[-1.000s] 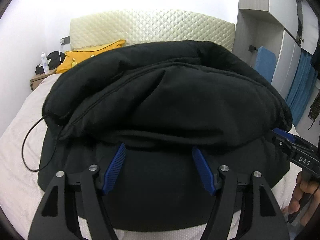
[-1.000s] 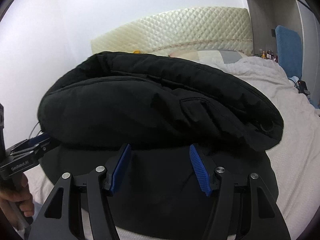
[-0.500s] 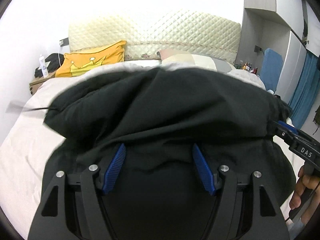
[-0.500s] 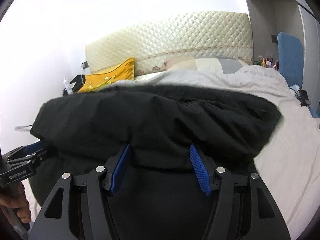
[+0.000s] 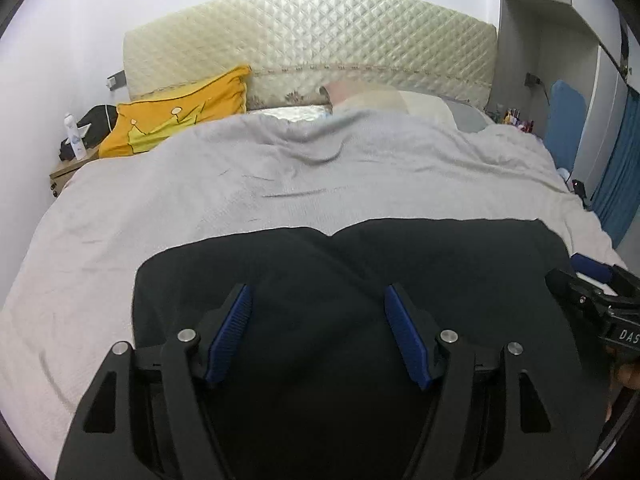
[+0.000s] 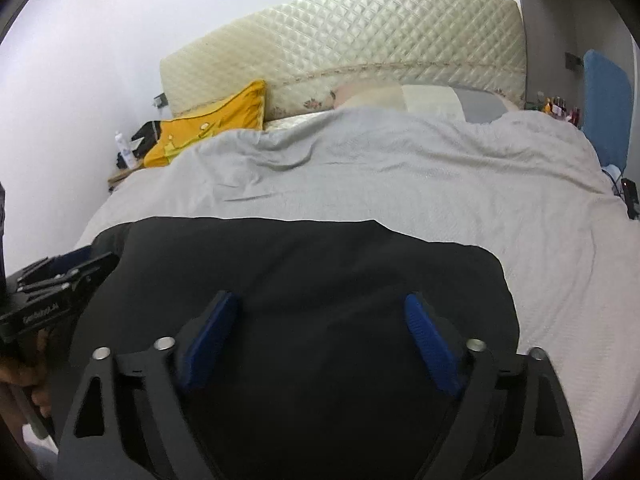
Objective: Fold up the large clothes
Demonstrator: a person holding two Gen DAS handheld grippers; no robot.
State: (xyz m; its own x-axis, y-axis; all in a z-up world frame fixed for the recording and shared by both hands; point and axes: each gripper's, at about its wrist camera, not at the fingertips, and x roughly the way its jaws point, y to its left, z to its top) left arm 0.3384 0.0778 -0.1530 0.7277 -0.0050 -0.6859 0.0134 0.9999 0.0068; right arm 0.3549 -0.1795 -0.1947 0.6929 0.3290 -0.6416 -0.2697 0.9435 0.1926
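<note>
A large black garment (image 5: 400,264) lies folded flat on the near part of the bed, and it also shows in the right wrist view (image 6: 320,264). My left gripper (image 5: 318,300) is open, its blue pads (image 5: 236,320) spread just above the garment near its left side. My right gripper (image 6: 320,312) is open too, over the garment near its right side. Each gripper shows at the edge of the other's view: the right one (image 5: 600,304) and the left one (image 6: 52,280). Neither holds any cloth.
The bed has a light grey cover (image 5: 280,184), a quilted cream headboard (image 5: 312,40), a yellow pillow (image 5: 176,116) and pale pillows (image 5: 384,98). A bedside table with a bottle (image 5: 74,136) stands far left. A blue chair (image 5: 568,112) and curtain (image 5: 616,176) are right.
The raised bulk of the garment has been brought down toward me and now lies flat and folded. Both grippers' views now look over it to the bare bed.
</note>
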